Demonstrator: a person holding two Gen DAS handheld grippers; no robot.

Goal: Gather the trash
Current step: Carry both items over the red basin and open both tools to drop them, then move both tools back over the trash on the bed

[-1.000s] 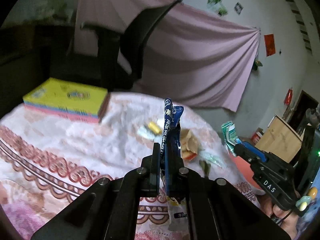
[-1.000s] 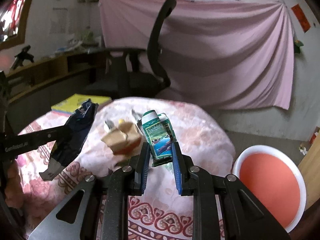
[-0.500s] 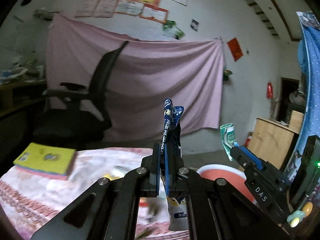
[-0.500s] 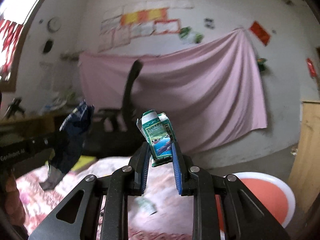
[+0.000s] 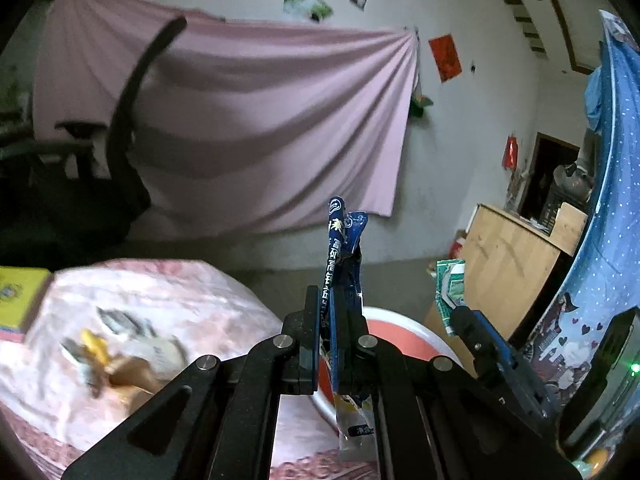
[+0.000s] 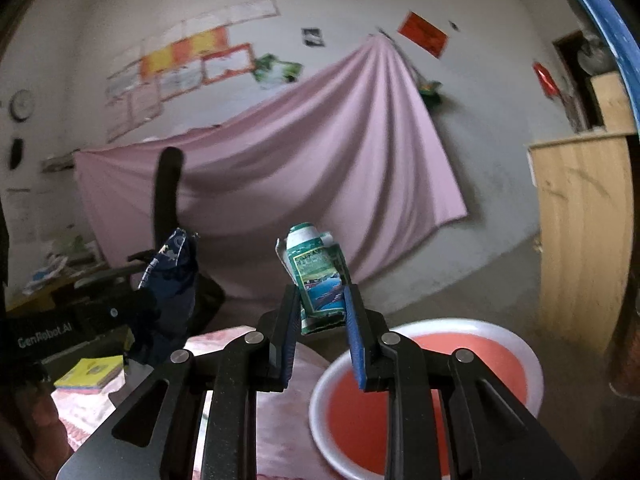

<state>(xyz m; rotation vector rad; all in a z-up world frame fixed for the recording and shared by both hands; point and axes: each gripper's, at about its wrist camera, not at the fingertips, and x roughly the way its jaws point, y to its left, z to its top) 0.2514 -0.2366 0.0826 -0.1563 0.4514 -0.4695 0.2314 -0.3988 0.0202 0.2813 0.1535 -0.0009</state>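
We logged 2 pieces of trash aloft: 1 flattened dark-blue wrapper (image 5: 340, 276) pinched edge-on in the closed left gripper (image 5: 334, 320), and 1 crumpled green carton (image 6: 318, 276) with a white cap clamped by the right gripper (image 6: 320, 316), above 1 red basin (image 6: 472, 364).

Pink wall drape (image 6: 304, 176); wooden cabinet (image 6: 580, 248)

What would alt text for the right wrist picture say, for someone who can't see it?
The right gripper pinches a small green carton just above a red basin with a white rim. At left, the left gripper holds a dark blue wrapper; a pink sheet hangs behind.
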